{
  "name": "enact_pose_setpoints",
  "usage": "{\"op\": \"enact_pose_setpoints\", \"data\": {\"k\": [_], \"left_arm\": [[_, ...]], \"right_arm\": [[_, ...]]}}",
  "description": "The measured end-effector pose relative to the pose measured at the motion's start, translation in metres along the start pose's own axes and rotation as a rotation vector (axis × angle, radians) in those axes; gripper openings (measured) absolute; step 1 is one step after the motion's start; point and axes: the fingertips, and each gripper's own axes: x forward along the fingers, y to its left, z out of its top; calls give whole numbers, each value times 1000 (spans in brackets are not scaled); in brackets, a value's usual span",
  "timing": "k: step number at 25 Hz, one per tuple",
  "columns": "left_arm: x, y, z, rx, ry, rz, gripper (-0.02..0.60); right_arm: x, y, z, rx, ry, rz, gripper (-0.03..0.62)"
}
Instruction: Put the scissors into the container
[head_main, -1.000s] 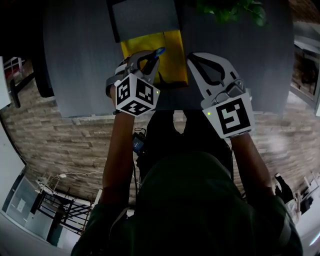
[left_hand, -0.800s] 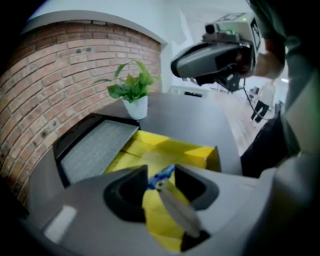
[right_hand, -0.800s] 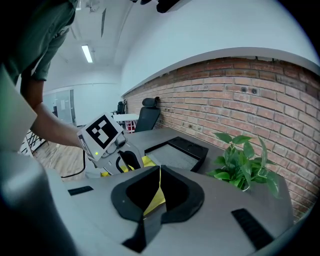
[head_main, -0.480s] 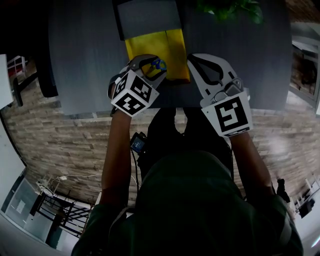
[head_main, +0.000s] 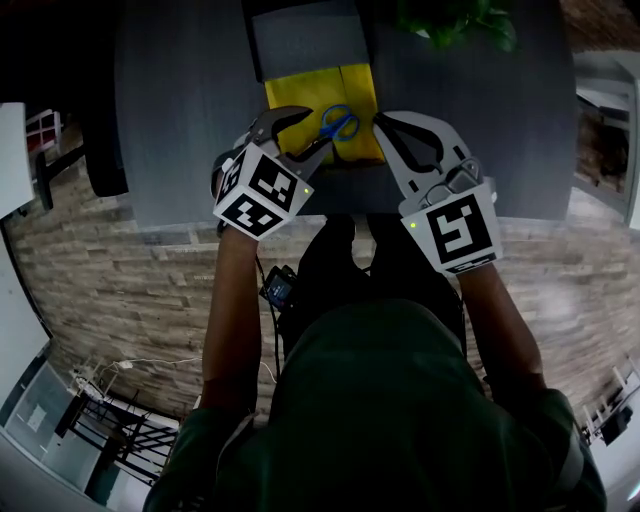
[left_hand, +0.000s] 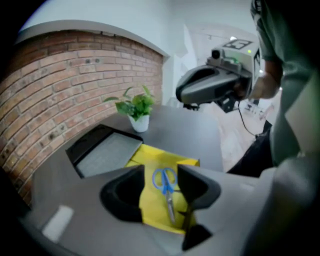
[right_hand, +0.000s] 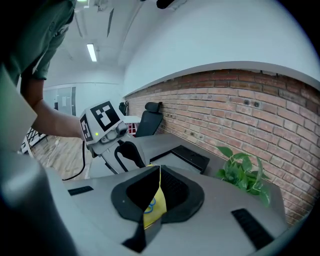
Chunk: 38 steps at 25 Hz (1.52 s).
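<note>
Scissors (head_main: 338, 125) that hung in the left claw (head_main: 318, 127) a second ago now lie flat inside the yellow container (head_main: 296, 95), blue handles toward the far end and blades pointing back at the person. That claw's jaws have just been opening and now stand wide. Nothing is gripped: in the left gripper view the scissors show through the gap, down on the yellow floor and clear of both jaws. The claw has also lifted off the container.

Two claws are in view. The right claw (head_main: 380, 120) hovers just beside the container's right edge. Its jaws are drawn to a narrow slit and hold nothing, and a sliver of yellow and blue shows through the slit in the right gripper view.

On the dark grey counter (head_main: 180, 120) there is one pair of scissors, one yellow container, one black tray (head_main: 308, 38) touching the container's far end, and one potted plant (head_main: 455, 20) farther off to the right. A brick wall (left_hand: 60, 85) runs behind the counter.
</note>
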Motion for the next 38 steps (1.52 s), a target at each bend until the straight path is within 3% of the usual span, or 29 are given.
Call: {"op": "enact_pose_setpoints", "data": {"k": [5,13,17,20,21,28,38], "left_arm": [[-37,7,28,22,-89,61,199],[-118,13,77,23,-311,147,188],[-163,13,105,9,-480,174,123],[-199,9,117,-44,-578,184,12],[-210,7,120,-50,-598,189,3],[-263,-13,120,-3,-644,232,2],[-297,-36,104,-5,-653,291,2]], "right_arm": [[-8,2,17,-16,-29,-19,8],[-28,2,61,5,-124,-37,8],[-38,5,87,7,-175,-19,6],[-47,11,108,-10,-206,0,6],[-51,14,116,-11,-219,7,6],[-80,36,159,-34,-292,30,5],[-112,47,177,-74,-316,5,6]]}}
